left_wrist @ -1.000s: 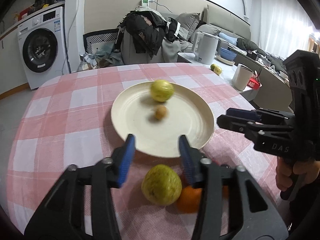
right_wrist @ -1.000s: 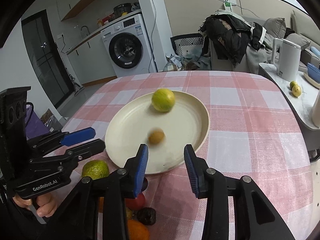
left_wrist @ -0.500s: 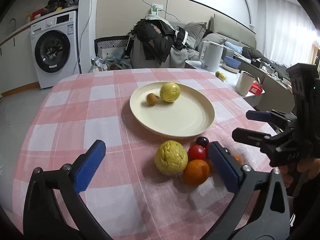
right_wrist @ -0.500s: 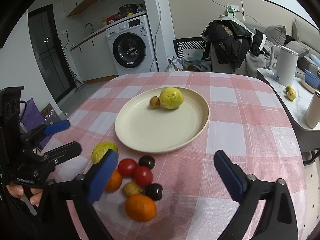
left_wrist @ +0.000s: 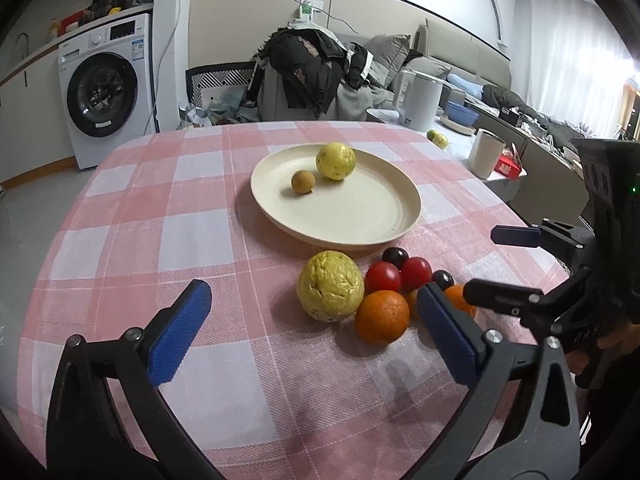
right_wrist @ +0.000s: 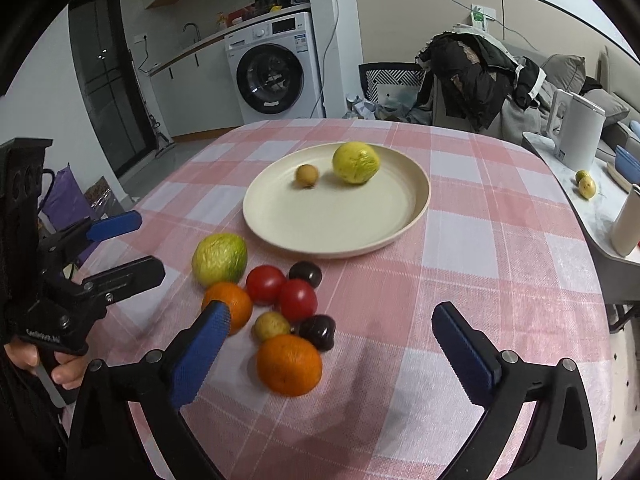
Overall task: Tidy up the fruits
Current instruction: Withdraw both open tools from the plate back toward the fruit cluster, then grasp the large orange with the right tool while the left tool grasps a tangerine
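in the left wrist view the left gripper (left_wrist: 312, 328) fills the bottom of the frame with its blue pads spread wide and nothing between them, where a second ago they stood narrow at the plate's near rim; the right gripper (right_wrist: 328, 344), low in its own view, has likewise gone from a narrow gap to full spread and holds nothing. both views have pulled back since then, so the loose fruit now sits in the lower middle rather than hidden behind the fingers. just past the pads, on the pink checked tablecloth (right_wrist: 480, 240), lies a close cluster: an orange (right_wrist: 289, 364) nearest, a dark plum (right_wrist: 318, 331) and a small yellowish fruit (right_wrist: 272, 325) touching it, then two red tomatoes (right_wrist: 296, 299), a second orange (right_wrist: 229, 306) partly behind the left pad, another dark fruit (right_wrist: 306, 273), and a large green-yellow guava (right_wrist: 219, 259) at the cluster's left. beyond, in the frame's middle, the cream plate (right_wrist: 340, 224) carries a yellow guava (right_wrist: 355, 162) and a small brown fruit (right_wrist: 307, 175) side by side near its far rim; the brown one was blurred near the plate's middle a second ago. a washing machine (right_wrist: 276, 76) stands in the upper middle.
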`<state>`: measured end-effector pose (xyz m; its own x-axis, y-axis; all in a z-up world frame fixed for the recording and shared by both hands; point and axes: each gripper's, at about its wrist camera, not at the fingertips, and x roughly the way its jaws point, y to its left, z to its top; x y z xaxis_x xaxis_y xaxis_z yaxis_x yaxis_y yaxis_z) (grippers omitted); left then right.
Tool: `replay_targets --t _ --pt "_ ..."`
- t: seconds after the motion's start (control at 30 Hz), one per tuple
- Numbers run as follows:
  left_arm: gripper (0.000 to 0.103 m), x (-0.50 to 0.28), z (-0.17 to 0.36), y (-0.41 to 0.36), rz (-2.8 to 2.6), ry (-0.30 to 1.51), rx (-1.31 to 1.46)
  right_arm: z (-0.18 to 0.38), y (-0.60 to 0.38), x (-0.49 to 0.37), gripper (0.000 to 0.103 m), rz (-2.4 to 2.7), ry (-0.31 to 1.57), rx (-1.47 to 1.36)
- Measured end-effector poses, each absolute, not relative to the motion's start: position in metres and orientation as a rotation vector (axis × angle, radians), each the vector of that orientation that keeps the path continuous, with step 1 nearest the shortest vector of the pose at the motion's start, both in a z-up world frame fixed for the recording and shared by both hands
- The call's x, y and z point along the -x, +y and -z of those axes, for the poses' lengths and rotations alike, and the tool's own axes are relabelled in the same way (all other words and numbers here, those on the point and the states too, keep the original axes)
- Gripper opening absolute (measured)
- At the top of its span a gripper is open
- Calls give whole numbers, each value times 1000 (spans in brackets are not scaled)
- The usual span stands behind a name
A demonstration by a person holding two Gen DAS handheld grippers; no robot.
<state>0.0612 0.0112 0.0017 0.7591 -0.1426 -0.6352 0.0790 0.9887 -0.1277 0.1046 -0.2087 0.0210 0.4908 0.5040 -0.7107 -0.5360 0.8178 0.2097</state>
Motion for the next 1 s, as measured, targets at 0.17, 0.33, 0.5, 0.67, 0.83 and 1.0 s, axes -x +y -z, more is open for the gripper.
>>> replay_targets --t 0.17,0.33,0.5,0.67,0.83,1.0 --pt "102 -64 3 5 133 714 80 -14 -204 -103 103 -649 887 89" --pt "102 -65 6 1 141 726 74 -8 -201 -101 103 -664 923 104" --pt "102 -65 9 -4 159 747 58 1 -199 -101 103 -699 968 101" --pt "102 -66 14 -9 177 768 41 7 -196 -100 101 -739 996 102" --pt "102 -68 17 -11 189 785 44 9 -193 -96 81 -782 1013 107" --pt "102 -68 20 -13 207 803 40 11 -192 -94 68 -809 1025 100"
